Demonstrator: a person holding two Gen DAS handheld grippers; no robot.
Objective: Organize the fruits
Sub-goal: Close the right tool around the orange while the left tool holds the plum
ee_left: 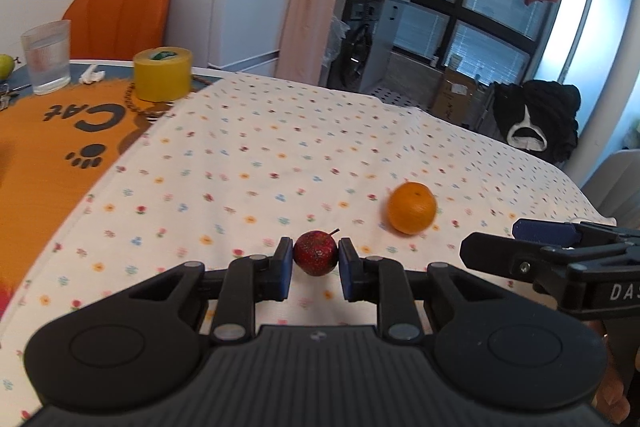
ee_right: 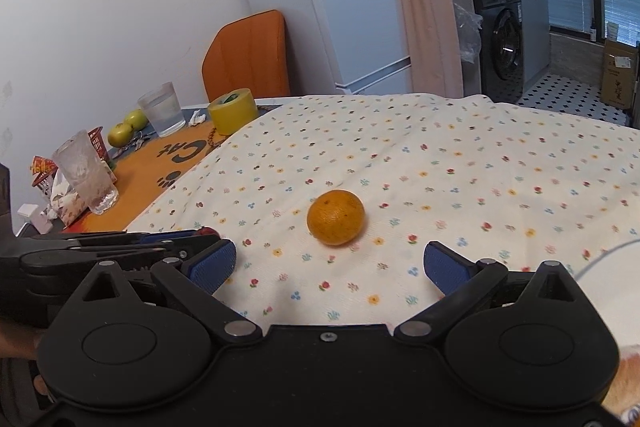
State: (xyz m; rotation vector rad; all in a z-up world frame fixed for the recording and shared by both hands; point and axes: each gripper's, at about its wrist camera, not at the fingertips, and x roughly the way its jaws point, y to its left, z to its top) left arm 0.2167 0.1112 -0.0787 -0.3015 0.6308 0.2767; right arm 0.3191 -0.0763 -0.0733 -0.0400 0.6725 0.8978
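Observation:
A small dark red fruit with a stem [ee_left: 315,252] sits between the blue pads of my left gripper [ee_left: 316,261], which is shut on it just above the flowered tablecloth [ee_left: 248,147]. An orange [ee_left: 411,208] lies on the cloth to the right of it. In the right wrist view the orange [ee_right: 335,217] rests a little ahead of my right gripper [ee_right: 330,263], whose blue pads stand wide open with only cloth between them. The left gripper [ee_right: 188,237] shows at the left there, and only a sliver of the red fruit [ee_right: 206,230] is visible.
On the orange cat mat [ee_right: 176,155] at the left stand a yellow tape roll [ee_right: 233,110], two glasses [ee_right: 162,109] [ee_right: 86,171], two green apples [ee_right: 128,126] and a red basket [ee_right: 98,139]. An orange chair [ee_right: 248,57] is behind the table.

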